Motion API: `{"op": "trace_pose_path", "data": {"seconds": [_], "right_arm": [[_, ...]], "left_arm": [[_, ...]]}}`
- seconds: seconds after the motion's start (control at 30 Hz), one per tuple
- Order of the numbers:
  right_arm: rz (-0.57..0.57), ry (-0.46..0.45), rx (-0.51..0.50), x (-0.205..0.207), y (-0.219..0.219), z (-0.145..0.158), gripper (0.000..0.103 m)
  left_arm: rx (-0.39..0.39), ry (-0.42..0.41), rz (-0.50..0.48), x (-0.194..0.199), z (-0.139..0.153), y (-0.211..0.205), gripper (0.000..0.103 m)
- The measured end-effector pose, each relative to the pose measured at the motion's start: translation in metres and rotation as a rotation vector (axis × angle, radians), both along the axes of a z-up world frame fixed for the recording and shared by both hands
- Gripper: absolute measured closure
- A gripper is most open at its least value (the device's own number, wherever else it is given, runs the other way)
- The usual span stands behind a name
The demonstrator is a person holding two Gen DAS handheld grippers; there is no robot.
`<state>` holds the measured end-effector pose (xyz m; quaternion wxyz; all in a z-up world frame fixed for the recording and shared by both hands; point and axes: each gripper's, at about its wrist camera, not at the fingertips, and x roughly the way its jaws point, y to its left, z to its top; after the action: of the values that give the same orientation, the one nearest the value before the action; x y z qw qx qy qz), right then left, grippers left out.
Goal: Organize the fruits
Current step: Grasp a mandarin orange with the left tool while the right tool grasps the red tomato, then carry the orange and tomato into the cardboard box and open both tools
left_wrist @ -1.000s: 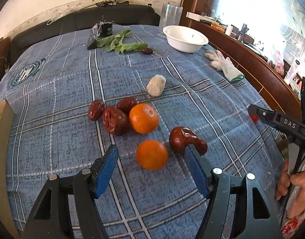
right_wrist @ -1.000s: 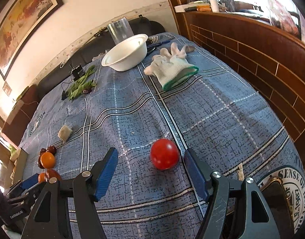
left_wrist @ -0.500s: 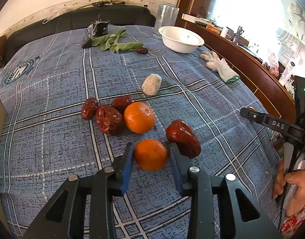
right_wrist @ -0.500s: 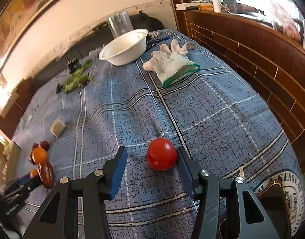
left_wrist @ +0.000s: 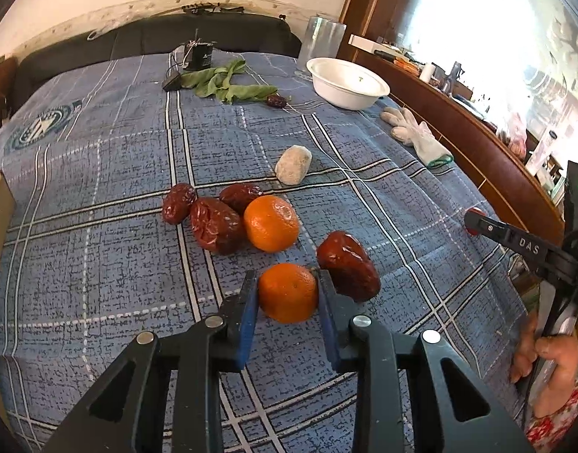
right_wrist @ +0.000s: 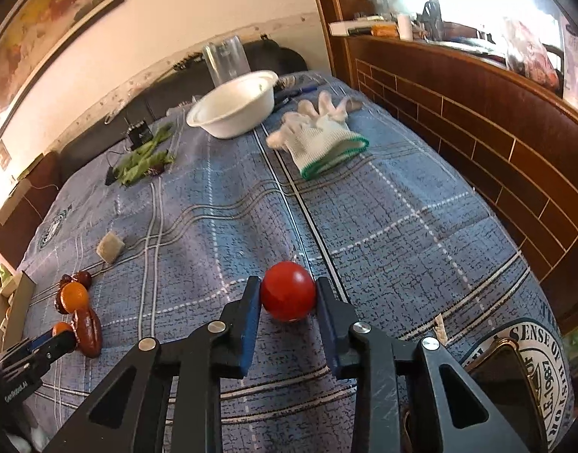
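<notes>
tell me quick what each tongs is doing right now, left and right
Left tongs: just closed, pads pressing on the near orange.
Right tongs: just closed, pads pressing on the tomato.

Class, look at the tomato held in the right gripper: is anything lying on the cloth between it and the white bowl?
Nothing visible does. The tomato and the bowl have only bare cloth between them; the glove lies off to the right.
</notes>
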<state>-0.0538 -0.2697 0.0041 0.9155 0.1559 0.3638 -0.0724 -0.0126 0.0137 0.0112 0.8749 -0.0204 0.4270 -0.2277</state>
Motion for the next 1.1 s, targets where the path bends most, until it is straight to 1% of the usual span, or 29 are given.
{"op": "trace_pose_path", "data": {"seconds": [0.27, 0.4, 0.53, 0.67, 0.8, 0.97, 1.1], "right_arm": [[-0.002, -0.086, -0.101, -0.017, 0.018, 0.015, 0.072], [0.024, -0.099, -0.139, -0.02, 0.03, 0.018, 0.072], [0.045, -0.085, -0.093, -0.021, 0.029, 0.017, 0.072], [0.057, -0.076, -0.002, -0.032, 0.027, 0.017, 0.072], [0.085, -0.074, 0.062, -0.043, 0.033, 0.019, 0.072], [0.14, -0.085, 0.026, -0.056, 0.059, 0.024, 0.072], [0.178, -0.096, 0.015, -0.064, 0.076, 0.029, 0.072]], "left_arm": [[-0.023, 0.004, 0.005, 0.001, 0.001, 0.003, 0.075], [-0.032, -0.001, 0.011, 0.0, 0.001, 0.006, 0.075], [-0.024, -0.016, 0.005, -0.002, 0.002, 0.003, 0.075], [-0.021, -0.028, 0.007, -0.005, 0.004, 0.003, 0.075], [0.007, -0.045, 0.005, -0.009, 0.005, -0.001, 0.075], [0.04, -0.067, 0.02, -0.011, 0.007, -0.002, 0.075], [0.038, -0.068, 0.037, -0.017, 0.01, 0.005, 0.075]]}}
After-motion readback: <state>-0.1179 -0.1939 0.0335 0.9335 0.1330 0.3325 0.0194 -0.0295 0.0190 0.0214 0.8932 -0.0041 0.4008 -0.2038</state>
